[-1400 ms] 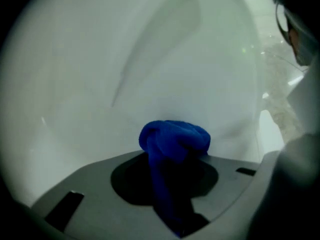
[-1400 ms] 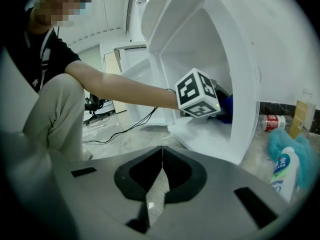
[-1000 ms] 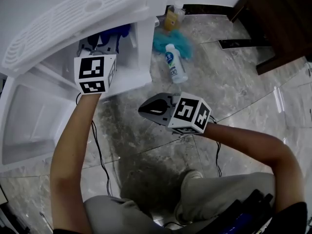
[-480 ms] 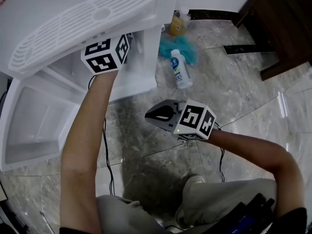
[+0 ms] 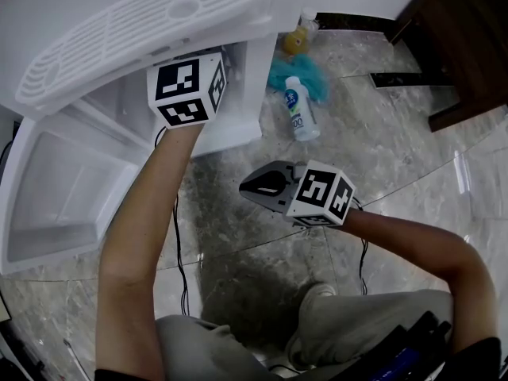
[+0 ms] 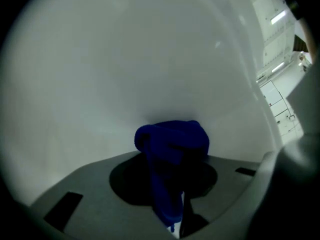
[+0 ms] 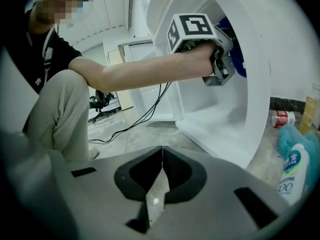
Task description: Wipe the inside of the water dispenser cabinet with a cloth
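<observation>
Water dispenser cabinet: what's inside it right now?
The left gripper, whose jaws have just been closing on a blue cloth, held against the white inner wall. The cloth covers the spot behind it.

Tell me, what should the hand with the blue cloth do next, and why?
Probably slide the blue cloth sideways along the cabinet wall. The left gripper, whose jaws have just been closing, pinches the cloth. Its bunched end looks right up against the white wall, so a sweep would wipe it. The right gripper is shut and empty outside.

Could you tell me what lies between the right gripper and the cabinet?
Only bare floor separates the right gripper from the cabinet; the head view shows it.
</observation>
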Motion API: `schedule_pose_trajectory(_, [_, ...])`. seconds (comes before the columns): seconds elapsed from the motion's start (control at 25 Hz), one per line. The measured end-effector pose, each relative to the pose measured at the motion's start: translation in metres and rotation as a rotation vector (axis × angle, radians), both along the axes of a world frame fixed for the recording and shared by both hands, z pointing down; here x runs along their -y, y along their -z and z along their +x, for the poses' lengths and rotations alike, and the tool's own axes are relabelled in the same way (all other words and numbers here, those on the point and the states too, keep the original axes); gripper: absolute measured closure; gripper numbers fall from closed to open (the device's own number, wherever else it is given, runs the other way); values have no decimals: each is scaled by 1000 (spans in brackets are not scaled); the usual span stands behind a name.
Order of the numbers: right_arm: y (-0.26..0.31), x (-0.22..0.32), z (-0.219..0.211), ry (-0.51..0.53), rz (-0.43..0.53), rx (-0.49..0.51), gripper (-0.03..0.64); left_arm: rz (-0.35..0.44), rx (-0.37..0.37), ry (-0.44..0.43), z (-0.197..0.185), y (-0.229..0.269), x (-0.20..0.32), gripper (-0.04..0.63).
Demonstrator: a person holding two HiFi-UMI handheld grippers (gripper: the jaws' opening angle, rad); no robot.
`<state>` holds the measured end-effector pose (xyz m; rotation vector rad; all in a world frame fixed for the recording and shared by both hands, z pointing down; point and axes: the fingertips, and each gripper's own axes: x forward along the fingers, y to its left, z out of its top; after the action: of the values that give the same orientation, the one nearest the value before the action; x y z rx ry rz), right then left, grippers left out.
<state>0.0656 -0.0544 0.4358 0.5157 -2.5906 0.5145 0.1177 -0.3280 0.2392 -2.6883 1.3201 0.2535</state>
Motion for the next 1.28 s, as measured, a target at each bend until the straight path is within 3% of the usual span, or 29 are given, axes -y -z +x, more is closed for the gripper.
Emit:
schedule_pose_trajectory(0.12, [-2,0,2,-8,-4,-4,618,-44,20,-8,1,2,20,499])
schedule_pose_trajectory(0.24, [-4,-2,6,-12,-13,-17,618,-35,37,-23,2,1,21,499])
schedule_pose_trajectory(0.4, [-2,-1,2,-9,-9,-23,618,-49,46,-28,-1,-3,5,499])
schedule_pose_trajectory(0.52, [3,8,5,-16,10,-32,618,-29,80,-96,-1,2,-22,499])
schedule_pose_trajectory(0.72, [29,56,28,-220,-5,82,618,68,292,-256,-12,-8,-74,497])
schedule_pose_trajectory(0.84, [48,76,31,-322,-36,192,618,-1,357,-259,-46,-40,-92,497])
schedule_pose_trajectory(1.08, [80,82,-8,-294,-32,299,614,-1,636,-329,-98,-97,-141,497])
schedule_pose_trajectory(1.12, [83,83,-16,-294,-29,301,578,-7,663,-330,-107,-103,-146,497])
schedule_pose_trajectory(1.2, [88,88,-34,-294,-30,307,385,-29,712,-306,-128,-112,-154,497])
schedule_pose_trajectory(1.28, [95,90,-54,-273,-29,315,366,-39,780,-274,-148,-122,-159,497])
